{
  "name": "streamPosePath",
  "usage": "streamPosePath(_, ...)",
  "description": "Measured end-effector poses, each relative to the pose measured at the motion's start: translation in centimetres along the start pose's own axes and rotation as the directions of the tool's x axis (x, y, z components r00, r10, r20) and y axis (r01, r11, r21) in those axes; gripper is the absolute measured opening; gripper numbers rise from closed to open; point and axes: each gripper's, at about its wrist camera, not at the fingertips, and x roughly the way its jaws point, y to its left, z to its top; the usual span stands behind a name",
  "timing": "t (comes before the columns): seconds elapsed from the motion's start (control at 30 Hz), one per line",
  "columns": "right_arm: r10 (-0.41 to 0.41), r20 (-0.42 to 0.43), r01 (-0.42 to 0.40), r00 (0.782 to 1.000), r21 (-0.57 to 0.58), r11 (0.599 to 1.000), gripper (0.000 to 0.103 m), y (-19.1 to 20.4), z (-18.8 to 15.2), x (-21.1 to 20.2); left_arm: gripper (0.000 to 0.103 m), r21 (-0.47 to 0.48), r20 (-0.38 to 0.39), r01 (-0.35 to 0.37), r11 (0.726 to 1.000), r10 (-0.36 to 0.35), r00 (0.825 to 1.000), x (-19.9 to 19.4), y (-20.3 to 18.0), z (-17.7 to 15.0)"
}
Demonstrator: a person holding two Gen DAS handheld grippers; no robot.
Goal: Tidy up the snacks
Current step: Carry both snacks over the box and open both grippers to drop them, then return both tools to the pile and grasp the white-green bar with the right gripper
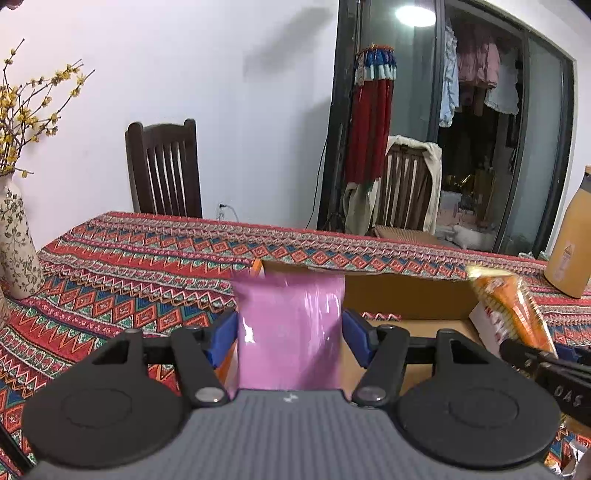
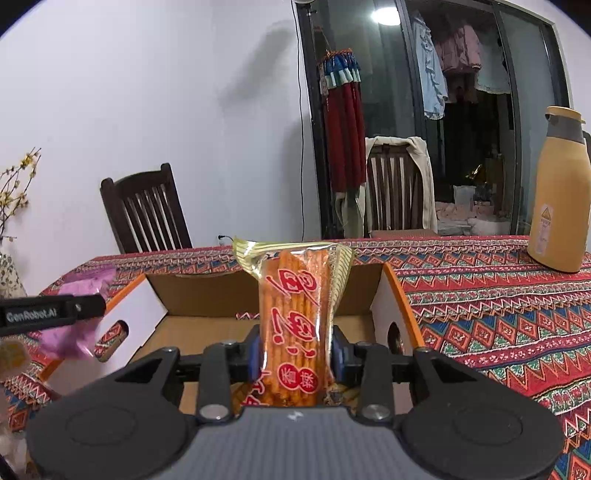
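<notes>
Both packets hang over the open cardboard box [image 2: 192, 295] mid-surface: left jaws hold the pink bag [image 1: 290, 325], right jaws pinch the upright orange stick packet [image 2: 295, 325], each pointing lengthwise away from its jaws.

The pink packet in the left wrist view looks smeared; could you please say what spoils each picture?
Left wrist view: pink packet streaked by blur and glare, ceiling-light reflection flaring in the glass. Right wrist view: stick-snack packet sharp, fisheye bending the door frame.

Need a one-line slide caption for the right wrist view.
Right gripper holds an orange snack pack upright over the open cardboard box.
</notes>
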Motion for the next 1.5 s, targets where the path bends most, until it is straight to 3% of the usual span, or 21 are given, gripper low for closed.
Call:
streamPosePath(0.03,-0.004,0.0,0.004,1.0,0.0,1.0,0.048,-0.1,0.0,0.0,0.072,-0.002,0.007,0.004,1.0,-0.004,1.0,-0.1,0.0,0.1)
streamPosePath(0.07,-0.007,0.001,0.007,1.0,0.003,1.0,0.051,-0.1,0.0,-0.1,0.082,-0.005,0.019,0.002,1.0,-0.002,1.0,-0.3,0.0,0.0)
streamPosePath(0.13,-0.01,0.015,0.01,1.0,0.015,1.0,0.078,-0.3,0.0,-0.6,0.098,-0.009,0.05,-0.006,1.0,0.006,0.999,-0.9,0.0,0.1)
streamPosePath(0.2,-0.021,0.042,0.02,0.999,0.028,0.999,0.099,-0.4,0.0,-1.1,0.103,-0.022,0.082,-0.004,1.0,0.006,0.997,-1.6,0.2,0.0)
streamPosePath(0.23,-0.03,0.055,0.028,0.998,0.035,0.999,0.103,-0.4,0.1,-1.4,0.103,-0.025,0.087,0.003,1.0,-0.001,0.996,-1.9,0.2,0.1)
streamPosePath(0.77,-0.047,0.128,0.041,0.991,0.054,0.998,0.103,-0.6,0.4,-4.0,0.103,-0.036,0.161,0.016,0.999,-0.01,0.987,-4.5,0.3,0.8)
streamPosePath(1.13,-0.044,0.25,0.048,0.967,-0.008,0.999,0.103,0.8,0.8,-11.1,0.103,-0.031,0.167,0.074,0.997,-0.068,0.984,-8.5,0.9,1.3)
streamPosePath(1.5,-0.03,0.234,0.043,0.972,-0.052,0.998,0.103,1.4,-3.1,-16.3,0.103,0.013,0.176,0.086,0.996,-0.087,0.981,-13.1,2.9,-1.7)
